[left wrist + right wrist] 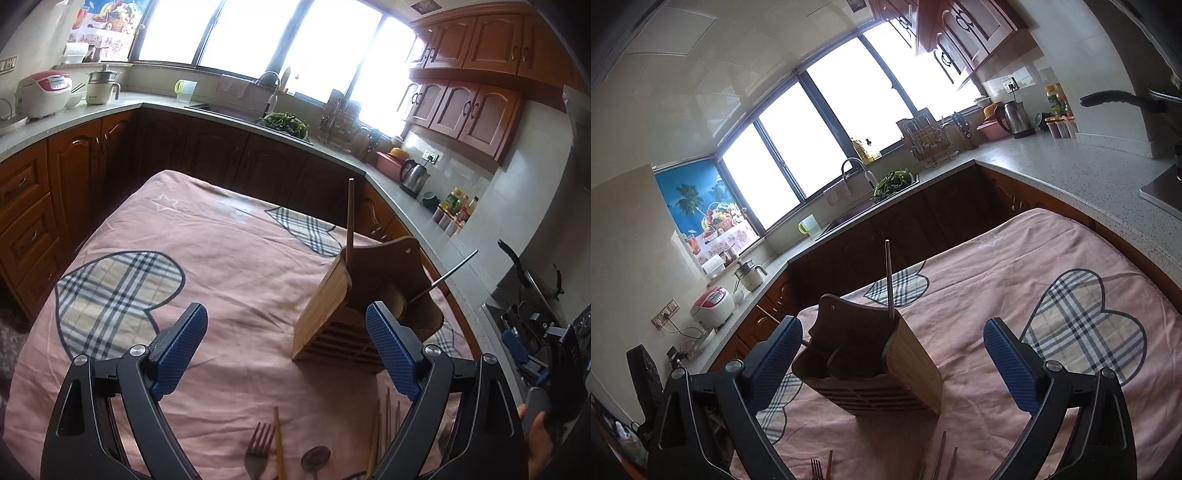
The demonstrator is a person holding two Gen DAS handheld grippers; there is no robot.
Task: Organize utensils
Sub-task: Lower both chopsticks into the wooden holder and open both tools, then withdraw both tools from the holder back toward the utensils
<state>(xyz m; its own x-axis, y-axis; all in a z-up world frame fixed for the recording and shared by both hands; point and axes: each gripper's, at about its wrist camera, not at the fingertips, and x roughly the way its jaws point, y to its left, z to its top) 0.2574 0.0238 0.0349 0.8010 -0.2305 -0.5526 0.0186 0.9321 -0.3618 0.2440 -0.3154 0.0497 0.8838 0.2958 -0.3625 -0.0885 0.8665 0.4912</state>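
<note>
A wooden utensil holder (332,317) stands on the pink tablecloth (229,258); it also shows in the right wrist view (879,365). A brown chopstick (349,214) stands upright in it, and a metal handle (448,273) leans out to the right. A fork (258,443), a spoon (316,459) and several chopsticks (384,424) lie on the cloth at the near edge. My left gripper (288,350) is open and empty, above these. My right gripper (894,362) is open and empty, with the holder between its fingers in view.
Kitchen counters (110,107) with wooden cabinets wrap around the table. A rice cooker (44,92), a sink with greens (284,122), a dish rack (340,125) and a kettle (415,177) stand on them. The right gripper shows at the right (535,350).
</note>
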